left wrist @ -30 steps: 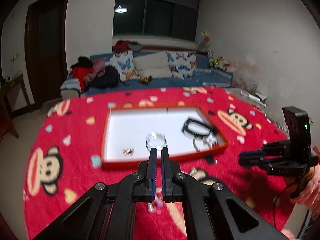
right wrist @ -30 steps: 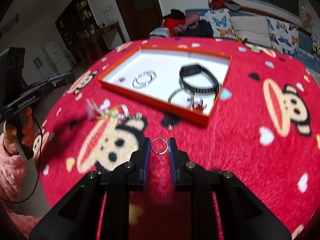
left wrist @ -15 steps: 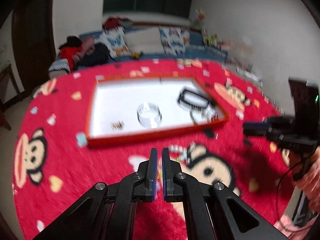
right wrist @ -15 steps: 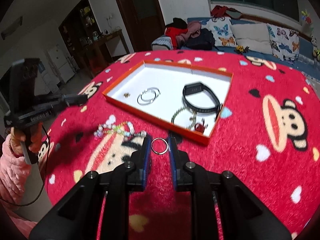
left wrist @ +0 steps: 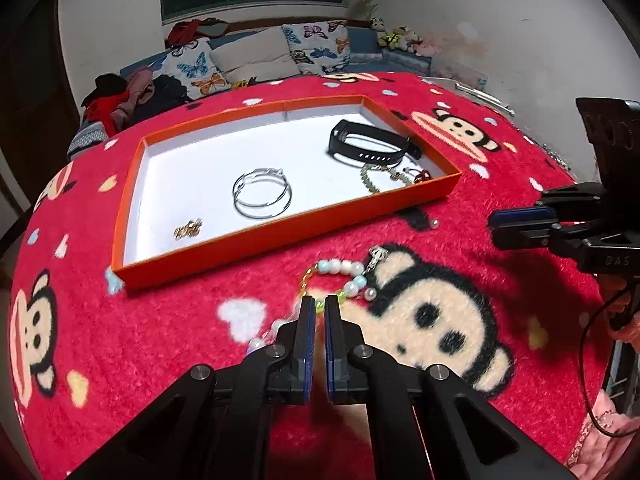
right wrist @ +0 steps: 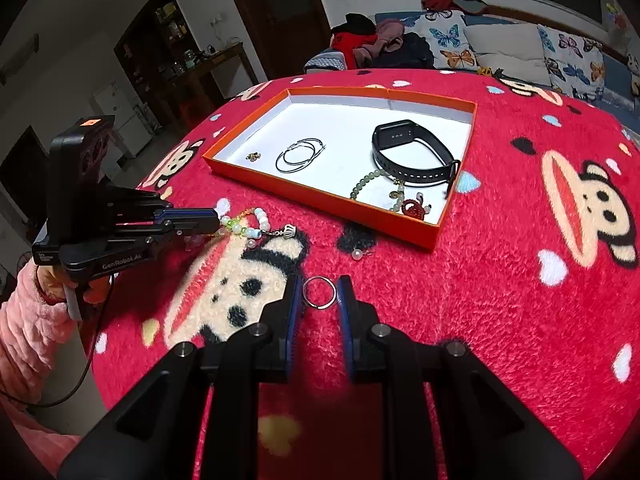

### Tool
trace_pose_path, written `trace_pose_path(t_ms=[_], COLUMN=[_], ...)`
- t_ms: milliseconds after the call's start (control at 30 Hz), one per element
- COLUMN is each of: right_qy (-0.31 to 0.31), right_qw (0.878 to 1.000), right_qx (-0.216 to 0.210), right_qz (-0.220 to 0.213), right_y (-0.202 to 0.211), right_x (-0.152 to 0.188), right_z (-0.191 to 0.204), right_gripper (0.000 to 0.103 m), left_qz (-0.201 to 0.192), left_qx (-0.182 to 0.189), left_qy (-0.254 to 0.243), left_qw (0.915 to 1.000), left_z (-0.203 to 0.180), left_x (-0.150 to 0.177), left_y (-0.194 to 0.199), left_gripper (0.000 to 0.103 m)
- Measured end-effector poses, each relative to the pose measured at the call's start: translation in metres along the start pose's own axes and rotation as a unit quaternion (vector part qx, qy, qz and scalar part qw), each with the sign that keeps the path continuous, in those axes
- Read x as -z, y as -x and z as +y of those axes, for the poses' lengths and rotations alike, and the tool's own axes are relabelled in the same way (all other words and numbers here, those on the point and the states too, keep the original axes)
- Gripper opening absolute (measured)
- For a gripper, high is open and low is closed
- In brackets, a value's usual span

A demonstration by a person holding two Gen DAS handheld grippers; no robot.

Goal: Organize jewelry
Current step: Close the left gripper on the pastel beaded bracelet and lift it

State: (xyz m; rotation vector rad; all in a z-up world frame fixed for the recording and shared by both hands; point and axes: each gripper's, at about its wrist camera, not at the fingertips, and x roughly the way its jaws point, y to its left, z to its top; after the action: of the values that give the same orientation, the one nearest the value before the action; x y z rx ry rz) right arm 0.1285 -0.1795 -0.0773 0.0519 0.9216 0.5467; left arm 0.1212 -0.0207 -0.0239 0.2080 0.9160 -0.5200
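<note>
A pastel beaded bracelet (left wrist: 344, 268) with a small crown charm lies on the red cloth in front of the orange tray (left wrist: 280, 236). My left gripper (left wrist: 319, 304) is shut, its tips just over the bracelet's near beads; the right wrist view shows it (right wrist: 218, 220) touching the bracelet (right wrist: 256, 224). My right gripper (right wrist: 319, 292) is shut on a thin silver ring (right wrist: 319, 303), held above the cloth. In the tray (right wrist: 320, 196) lie a black watch band (right wrist: 408, 156), hoop earrings (right wrist: 298, 156), a green bead bracelet (right wrist: 364, 184) and small gold earrings (right wrist: 253, 156).
A loose pearl (right wrist: 356, 255) lies on the cloth near the tray's front wall. The round table's red monkey-print cloth (left wrist: 440, 320) drops off close behind both grippers. A pink sleeve (right wrist: 28, 320) holds the left gripper. A sofa with cushions stands beyond the table.
My left gripper has come down and tilted toward the beaded bracelet, staying shut. The right gripper keeps the ring and has barely moved.
</note>
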Motion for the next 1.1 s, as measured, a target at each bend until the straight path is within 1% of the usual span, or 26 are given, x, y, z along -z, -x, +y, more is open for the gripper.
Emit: trace_pose_path(t_ms=[167,300,367,433,467,533,600,700,767,1000,1100], right_qy=[-0.001,-0.004,-0.007,-0.009,-0.009,-0.009,-0.01,-0.012,-0.01,-0.01,-0.012], right_qw=[1.0,1.0,1.0,1.0,1.0,1.0,1.0,1.0,1.0,1.0,1.0], right_qx=[-0.002,-0.004,-0.005,-0.005,-0.006,-0.006,-0.007,-0.009,-0.011,-0.01,-0.009], right_qz=[0.002,0.001,0.002,0.002,0.002,0.002,0.003,0.004,0.004,0.008,0.01], right_y=[-0.001,-0.001,-0.001,0.0,0.001,0.001,0.0,-0.001,-0.002,-0.005,-0.007], right_x=[0.001,0.001,0.002,0.003,0.004,0.004,0.004,0.004,0.004,0.003,0.002], right_z=[0.0,-0.003,-0.005,-0.007,-0.007,-0.007,-0.008,-0.007,-0.006,-0.006,-0.006], right_gripper=[0.019,0.019,0.019,0.019,0.019,0.019,0.019,0.019,0.019,0.019,0.019], left_qz=[-0.003,0.009,0.019,0.02,0.018,0.009,0.001,-0.001,0.003,0.026,0.026], left_qx=[-0.01,-0.007,-0.005,0.005,0.003,0.002,0.004,0.006,0.003,-0.01,-0.01], left_qy=[-0.023,-0.013,0.0,0.013,0.017,0.014,-0.002,-0.03,-0.049,-0.09,-0.097], left_qw=[0.9997,0.9999,0.9998,0.9997,0.9997,0.9999,1.0,0.9995,0.9988,0.9955,0.9949], left_z=[-0.007,0.001,0.009,0.016,0.018,0.019,0.019,0.013,0.01,0.003,0.004], left_x=[-0.015,-0.021,-0.02,-0.015,-0.013,-0.008,-0.004,0.002,0.007,0.014,0.013], left_y=[-0.008,-0.018,-0.022,-0.019,-0.016,-0.009,0.0,0.006,0.007,-0.004,-0.006], left_gripper=[0.005,0.005,0.005,0.005,0.005,0.005,0.005,0.005,0.005,0.005,0.005])
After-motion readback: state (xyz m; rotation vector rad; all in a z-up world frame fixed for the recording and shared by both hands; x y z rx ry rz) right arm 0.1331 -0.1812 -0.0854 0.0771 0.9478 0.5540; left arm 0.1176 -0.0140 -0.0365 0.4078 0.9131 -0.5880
